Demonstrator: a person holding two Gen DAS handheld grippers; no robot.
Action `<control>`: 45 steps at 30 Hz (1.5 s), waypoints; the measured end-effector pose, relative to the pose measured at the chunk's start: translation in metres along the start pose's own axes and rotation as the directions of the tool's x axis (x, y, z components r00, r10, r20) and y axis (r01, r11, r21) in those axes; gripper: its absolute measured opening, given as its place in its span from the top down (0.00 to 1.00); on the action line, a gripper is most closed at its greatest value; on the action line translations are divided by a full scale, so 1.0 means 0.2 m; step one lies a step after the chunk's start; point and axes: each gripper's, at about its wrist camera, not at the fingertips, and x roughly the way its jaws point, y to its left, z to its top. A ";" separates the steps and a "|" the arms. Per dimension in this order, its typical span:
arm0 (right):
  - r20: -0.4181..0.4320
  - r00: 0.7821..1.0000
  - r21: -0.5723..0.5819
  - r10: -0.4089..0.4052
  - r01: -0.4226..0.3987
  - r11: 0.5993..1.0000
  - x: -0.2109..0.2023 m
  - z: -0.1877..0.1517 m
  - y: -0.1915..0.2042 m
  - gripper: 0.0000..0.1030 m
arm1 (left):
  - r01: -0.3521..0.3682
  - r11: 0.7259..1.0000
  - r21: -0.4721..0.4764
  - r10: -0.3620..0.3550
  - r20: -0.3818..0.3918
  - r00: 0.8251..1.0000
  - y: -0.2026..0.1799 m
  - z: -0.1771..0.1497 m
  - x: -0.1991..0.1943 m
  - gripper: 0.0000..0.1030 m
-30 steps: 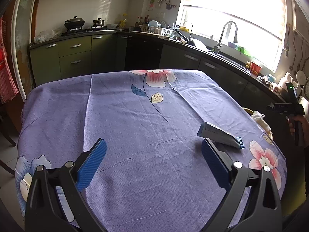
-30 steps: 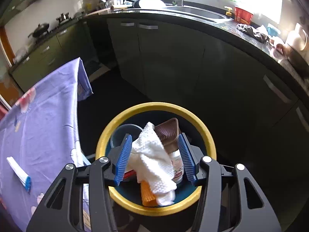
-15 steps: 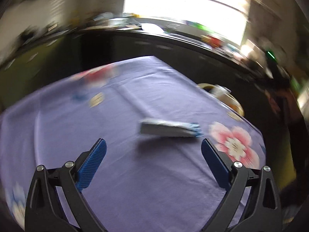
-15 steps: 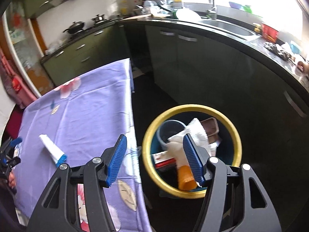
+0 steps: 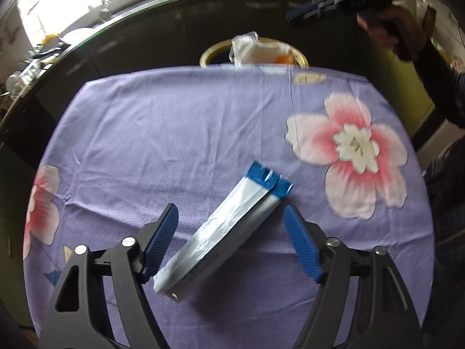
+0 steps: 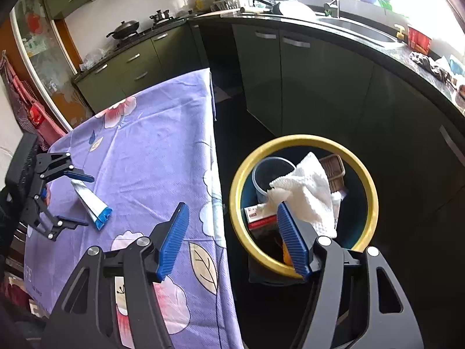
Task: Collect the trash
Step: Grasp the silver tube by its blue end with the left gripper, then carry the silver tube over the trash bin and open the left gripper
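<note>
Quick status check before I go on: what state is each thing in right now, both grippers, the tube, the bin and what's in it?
left gripper: open, fingers either side of the tube, not closed on it.
right gripper: open, empty, above the table edge and bin.
toothpaste tube: lying flat on the tablecloth, flattened, not yet picked up.
trash bin: uncovered, partly filled.
white paper towel: crumpled, on top of the bin's contents.
clear cup: in the bin.

The tablecloth (image 5: 174, 133) hides most of the yellow-rimmed bin (image 5: 207, 55).
</note>
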 end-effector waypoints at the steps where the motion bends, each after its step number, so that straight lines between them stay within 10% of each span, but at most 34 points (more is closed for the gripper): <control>1: -0.004 1.000 0.005 0.001 -0.001 1.000 0.00 0.00 -0.01 0.38 | 0.006 1.000 0.015 -0.006 -0.014 1.000 0.00 0.00 0.02 0.35; 13: -0.044 0.999 0.032 0.019 -0.017 0.999 0.08 -0.01 -0.03 0.37 | 0.087 0.996 -0.013 -0.087 -0.049 0.995 0.00 -0.03 0.00 0.71; 29: 0.008 0.998 0.054 0.055 -0.055 0.997 -0.04 -0.12 -0.09 0.37 | -0.020 0.942 -0.334 0.027 0.014 1.000 -0.14 -0.04 -0.14 0.79; 38: 0.049 0.998 0.123 0.029 -0.035 0.992 -0.14 -0.24 -0.29 0.37 | 0.059 0.903 -0.426 -0.015 0.105 0.994 -0.15 0.53 -0.12 0.79; 45: 0.059 0.998 0.178 0.019 -0.030 0.984 -0.19 -0.33 -0.46 0.37 | 0.088 0.924 -0.372 -0.071 0.058 0.996 -0.19 1.07 0.20 0.78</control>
